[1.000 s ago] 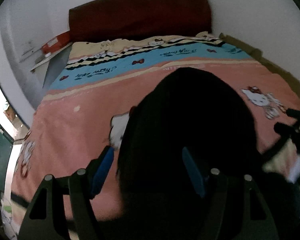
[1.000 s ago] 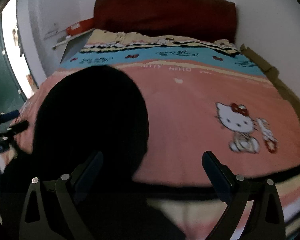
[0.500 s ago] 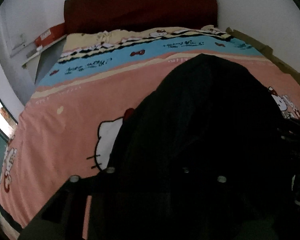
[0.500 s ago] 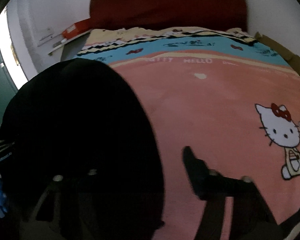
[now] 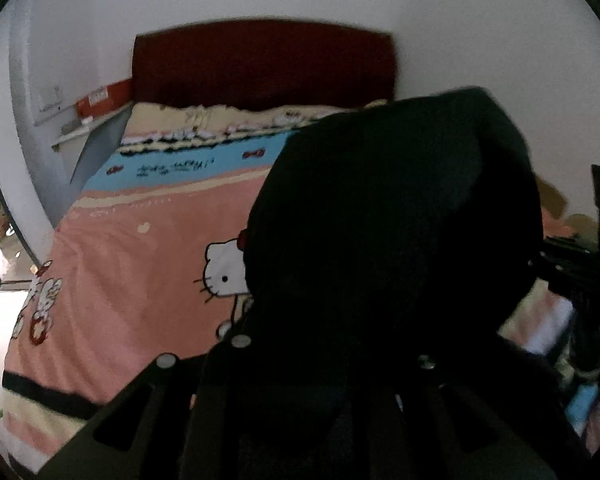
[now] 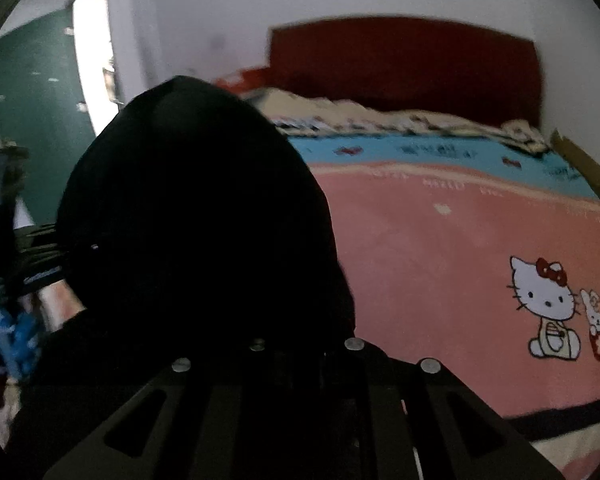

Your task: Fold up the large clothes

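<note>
left gripper (image 5: pixel 332 364) clamped on black garment (image 5: pixel 392 216), right gripper (image 6: pixel 304 354) clamped on it too. garment bunched up, lifted right ahead of both sets of fingers. past it pink blanket (image 6: pixel 440 264), then red headboard (image 5: pixel 260 68).

left gripper (image 5: pixel 332 344): black, silver screws | right gripper (image 6: pixel 304 350): black, silver screws, fingertips seemingly hidden

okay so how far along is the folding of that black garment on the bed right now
Done: both grippers are shut on the black garment, the left gripper and the right gripper each at an edge. In hand: the cloth bulges up above the pink cartoon-cat bedspread, lifted rather than lying flat. Left: no neat fold shows yet, so spreading, folding and smoothing it all seem ahead.
</note>
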Demonstrator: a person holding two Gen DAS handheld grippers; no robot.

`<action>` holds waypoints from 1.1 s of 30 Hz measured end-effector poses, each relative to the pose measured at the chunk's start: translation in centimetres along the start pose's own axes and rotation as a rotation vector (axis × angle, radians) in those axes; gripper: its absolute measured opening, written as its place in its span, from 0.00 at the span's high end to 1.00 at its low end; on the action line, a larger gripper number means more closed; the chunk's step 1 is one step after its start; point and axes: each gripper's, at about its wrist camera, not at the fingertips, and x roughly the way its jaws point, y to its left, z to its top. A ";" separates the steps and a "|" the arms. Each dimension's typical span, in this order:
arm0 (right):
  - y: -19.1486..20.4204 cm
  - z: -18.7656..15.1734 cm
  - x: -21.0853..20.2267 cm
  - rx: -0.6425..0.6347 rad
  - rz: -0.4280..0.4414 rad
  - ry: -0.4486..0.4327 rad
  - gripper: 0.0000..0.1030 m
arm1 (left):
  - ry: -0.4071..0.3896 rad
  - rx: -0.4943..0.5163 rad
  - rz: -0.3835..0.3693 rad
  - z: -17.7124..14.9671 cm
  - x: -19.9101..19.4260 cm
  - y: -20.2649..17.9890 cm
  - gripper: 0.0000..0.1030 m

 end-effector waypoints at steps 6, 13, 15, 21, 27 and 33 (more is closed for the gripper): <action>3.0 -4.7 -10.6 -0.013 0.077 -0.100 0.93 | -0.073 -0.013 -0.039 -6.1 -10.2 -1.0 0.89; 6.4 -10.1 -18.4 -0.009 0.092 -0.120 0.92 | -0.085 -0.024 -0.119 -12.3 -17.3 -2.9 0.89; 7.6 -12.0 -19.8 -0.010 0.082 -0.110 0.92 | -0.073 -0.023 -0.135 -13.9 -18.3 -3.3 0.89; 10.2 -17.5 -21.2 -0.019 0.061 -0.033 0.92 | -0.062 0.005 -0.132 -18.7 -19.7 -4.5 0.89; 10.5 -22.2 -17.6 -0.073 -0.030 0.102 0.91 | 0.000 0.098 -0.081 -23.1 -16.2 -6.3 0.87; 9.4 -22.4 -15.7 -0.075 -0.041 0.124 0.91 | -0.003 0.086 -0.080 -23.3 -15.9 -6.2 0.86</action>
